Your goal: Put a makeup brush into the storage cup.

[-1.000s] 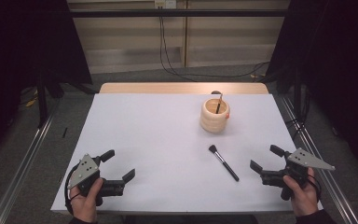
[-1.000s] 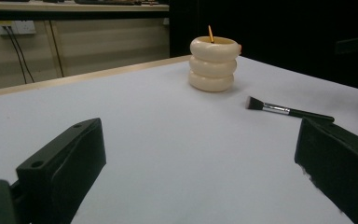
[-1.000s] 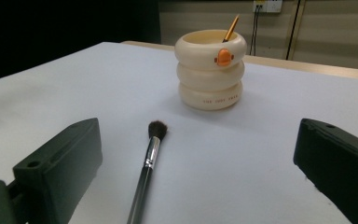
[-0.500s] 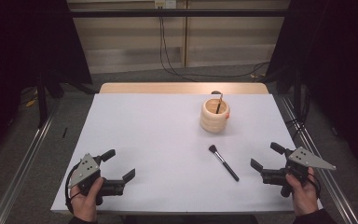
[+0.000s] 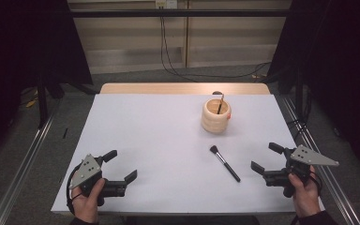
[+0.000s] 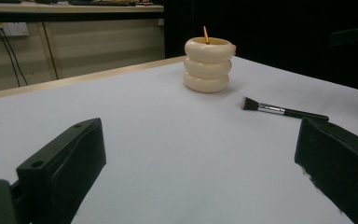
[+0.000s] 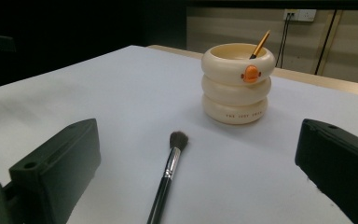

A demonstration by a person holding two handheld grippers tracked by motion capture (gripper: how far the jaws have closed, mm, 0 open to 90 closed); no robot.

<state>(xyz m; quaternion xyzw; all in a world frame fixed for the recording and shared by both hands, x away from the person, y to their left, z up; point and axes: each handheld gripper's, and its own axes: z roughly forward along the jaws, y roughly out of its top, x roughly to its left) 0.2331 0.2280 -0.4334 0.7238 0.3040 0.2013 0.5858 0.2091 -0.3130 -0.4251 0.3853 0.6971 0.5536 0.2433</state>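
A cream ringed pot (image 5: pixel 216 115) (image 6: pixel 208 64) (image 7: pixel 237 83) stands upright right of the table's middle, with a thin stick leaning inside it. A black-handled makeup brush (image 5: pixel 225 162) (image 6: pixel 283 110) (image 7: pixel 167 178) lies flat on the white table cover (image 5: pixel 159 140), nearer me than the pot. My left gripper (image 5: pixel 120 165) rests low at the front left, open and holding nothing. My right gripper (image 5: pixel 267 157) sits at the front right, open too, a short way right of the brush's handle end.
A wooden table edge (image 5: pixel 183 88) runs along the far side. Metal rails (image 5: pixel 18 168) flank the table on the floor. Cables (image 5: pixel 178 51) hang against the back wall.
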